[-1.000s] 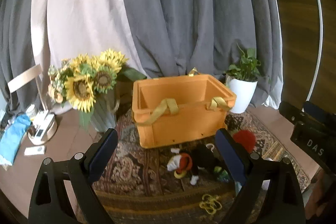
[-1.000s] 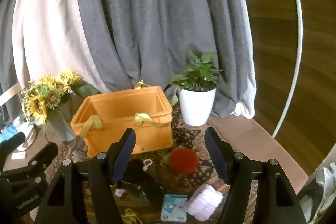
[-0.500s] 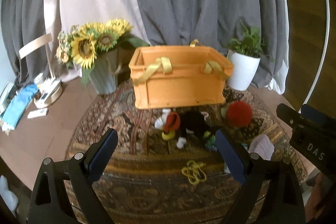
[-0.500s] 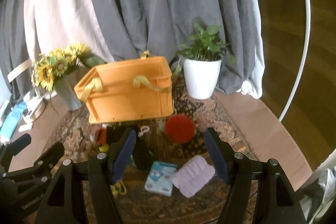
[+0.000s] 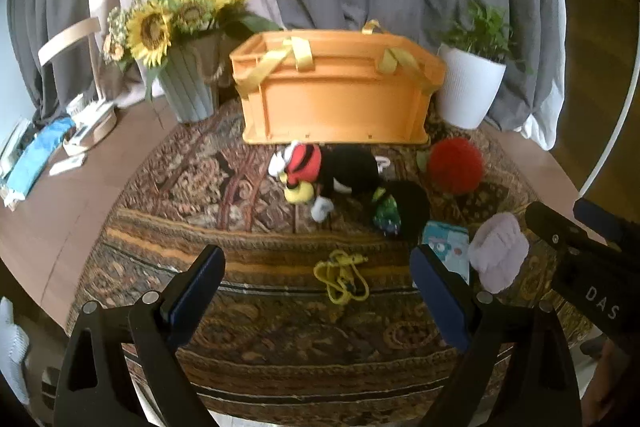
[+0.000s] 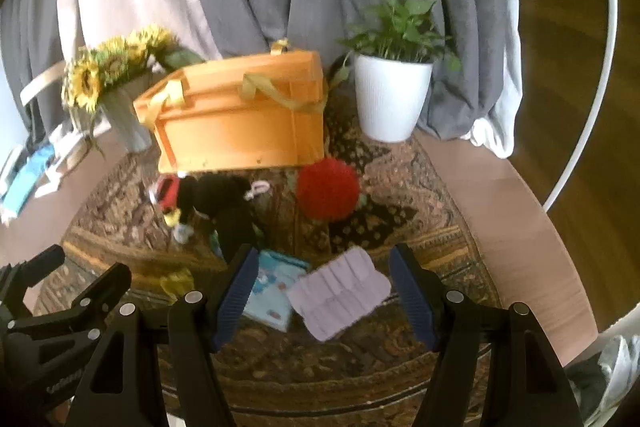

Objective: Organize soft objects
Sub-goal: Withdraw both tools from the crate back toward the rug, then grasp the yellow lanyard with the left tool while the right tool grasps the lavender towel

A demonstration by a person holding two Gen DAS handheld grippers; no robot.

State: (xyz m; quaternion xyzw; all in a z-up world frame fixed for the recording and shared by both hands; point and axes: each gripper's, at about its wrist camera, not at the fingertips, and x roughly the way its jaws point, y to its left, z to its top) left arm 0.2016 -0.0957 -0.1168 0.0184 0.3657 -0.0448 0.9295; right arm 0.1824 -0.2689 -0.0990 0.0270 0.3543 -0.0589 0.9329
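Note:
An orange crate (image 5: 336, 99) (image 6: 240, 123) with yellow straps stands at the back of a patterned rug. In front of it lie a black plush toy with a red and white head (image 5: 332, 173) (image 6: 200, 195), a fuzzy red ball (image 5: 454, 165) (image 6: 328, 191), a folded lilac cloth (image 5: 498, 253) (image 6: 340, 293), a light blue pouch (image 5: 450, 245) (image 6: 272, 291) and a yellow cord (image 5: 342, 275) (image 6: 176, 281). My left gripper (image 5: 316, 273) is open and empty above the cord. My right gripper (image 6: 324, 275) is open and empty above the lilac cloth.
A grey vase of sunflowers (image 5: 176, 43) stands left of the crate. A white potted plant (image 5: 470, 87) (image 6: 394, 99) stands to its right. Small items and a blue cloth (image 5: 40, 155) lie on the floor at far left. Grey and pale curtains hang behind.
Both grippers have tilted down and drawn nearer the rug, so the toys now sit higher and larger in view. Both stay open and empty.

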